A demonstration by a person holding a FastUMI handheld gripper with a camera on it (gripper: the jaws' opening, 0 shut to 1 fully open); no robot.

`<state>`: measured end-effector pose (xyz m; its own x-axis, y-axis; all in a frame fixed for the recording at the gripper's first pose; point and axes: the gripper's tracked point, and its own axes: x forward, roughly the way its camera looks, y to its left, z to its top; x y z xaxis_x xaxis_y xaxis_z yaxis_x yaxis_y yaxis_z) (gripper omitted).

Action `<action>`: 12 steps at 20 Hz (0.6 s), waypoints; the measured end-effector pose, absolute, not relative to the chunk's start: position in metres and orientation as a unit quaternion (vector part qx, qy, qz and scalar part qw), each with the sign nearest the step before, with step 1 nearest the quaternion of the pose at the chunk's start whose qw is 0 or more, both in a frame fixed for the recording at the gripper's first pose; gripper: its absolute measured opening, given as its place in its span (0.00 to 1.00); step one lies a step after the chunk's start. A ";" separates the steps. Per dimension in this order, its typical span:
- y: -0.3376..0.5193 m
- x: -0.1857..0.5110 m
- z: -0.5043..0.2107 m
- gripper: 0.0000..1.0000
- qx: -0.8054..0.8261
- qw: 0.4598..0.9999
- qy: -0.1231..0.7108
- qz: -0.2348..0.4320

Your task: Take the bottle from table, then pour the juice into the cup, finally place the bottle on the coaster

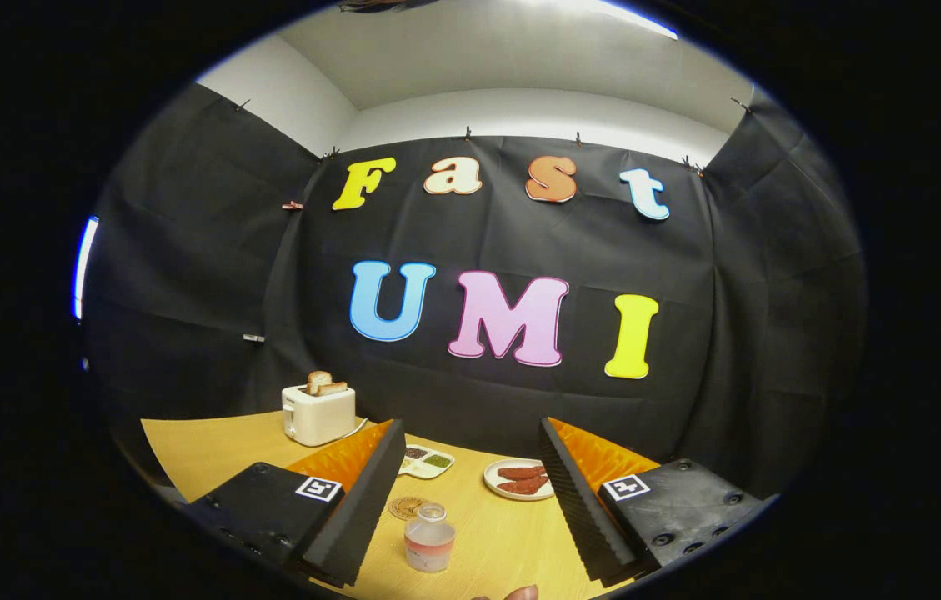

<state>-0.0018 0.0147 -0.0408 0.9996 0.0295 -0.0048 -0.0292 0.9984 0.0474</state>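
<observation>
A small clear bottle (pixel 429 539) with pinkish juice in its lower part stands upright on the wooden table (pixel 503 533), between my fingers and a little ahead of them. My gripper (pixel 470 471) is open, above the table, with nothing between its fingers. A round brown coaster (pixel 406 507) lies flat just beyond the bottle, close to the left finger (pixel 366 508). The right finger (pixel 578 508) stands well apart from the bottle.
A white toaster (pixel 317 413) with two toast slices stands at the far left of the table. A small divided dish (pixel 426 461) and a white plate (pixel 518 481) with reddish sausages lie beyond the fingers. A fingertip (pixel 520 593) shows at the near table edge.
</observation>
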 end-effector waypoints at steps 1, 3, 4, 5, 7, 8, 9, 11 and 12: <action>0.017 -0.002 -0.052 0.97 0.029 0.999 0.008 0.017; 0.023 -0.002 -0.078 0.97 0.041 0.999 0.018 0.021; 0.026 -0.003 -0.091 0.97 0.046 0.998 0.025 0.024; 0.028 -0.002 -0.105 0.97 0.050 0.998 0.029 0.025; 0.035 0.000 -0.134 0.97 0.053 0.997 0.039 0.028; 0.037 0.001 -0.147 0.97 0.055 0.997 0.043 0.029; 0.039 0.003 -0.160 0.97 0.055 0.997 0.047 0.031; 0.046 0.006 -0.188 0.97 0.053 0.996 0.057 0.032; 0.048 0.008 -0.199 0.97 0.054 0.996 0.062 0.033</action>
